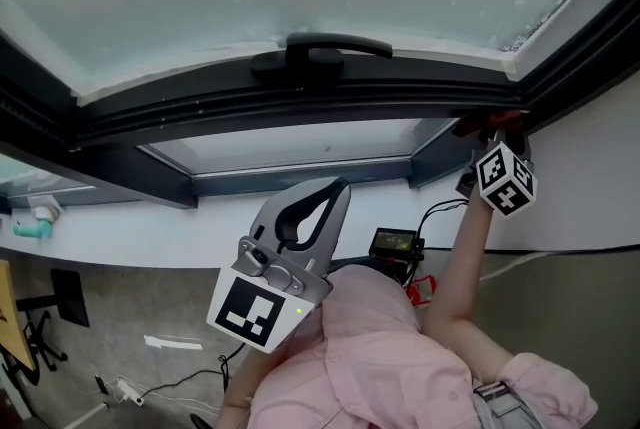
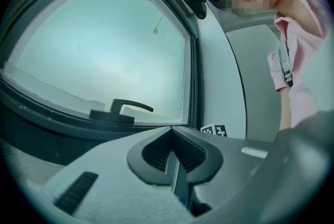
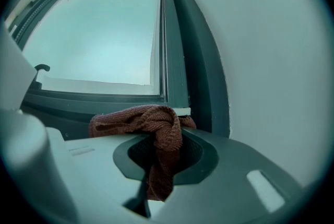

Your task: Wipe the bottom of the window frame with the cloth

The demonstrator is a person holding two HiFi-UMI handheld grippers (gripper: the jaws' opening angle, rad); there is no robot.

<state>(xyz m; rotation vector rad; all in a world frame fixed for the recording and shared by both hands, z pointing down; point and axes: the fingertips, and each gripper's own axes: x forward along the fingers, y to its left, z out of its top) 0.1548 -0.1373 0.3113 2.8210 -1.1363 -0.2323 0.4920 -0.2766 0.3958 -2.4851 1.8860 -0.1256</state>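
A reddish-brown cloth [image 3: 152,122] is bunched between the jaws of my right gripper [image 3: 156,137], which is shut on it; a strip hangs down through the gap. In the head view the right gripper [image 1: 490,129] presses the cloth [image 1: 500,120] against the lower right corner of the dark window frame [image 1: 300,102], with its marker cube [image 1: 505,179] below. In the right gripper view the frame's corner [image 3: 175,97] lies just beyond the cloth. My left gripper [image 1: 338,187] hovers mid-view below the frame, shut and holding nothing; its ribbed pads [image 2: 187,149] meet.
A black window handle [image 1: 320,50] sits on the frame's bottom rail, left of the cloth. On the white sill [image 1: 150,227] stand a small black device [image 1: 392,243] with cables and a teal object [image 1: 30,229]. A white wall [image 3: 261,61] borders the frame's right side.
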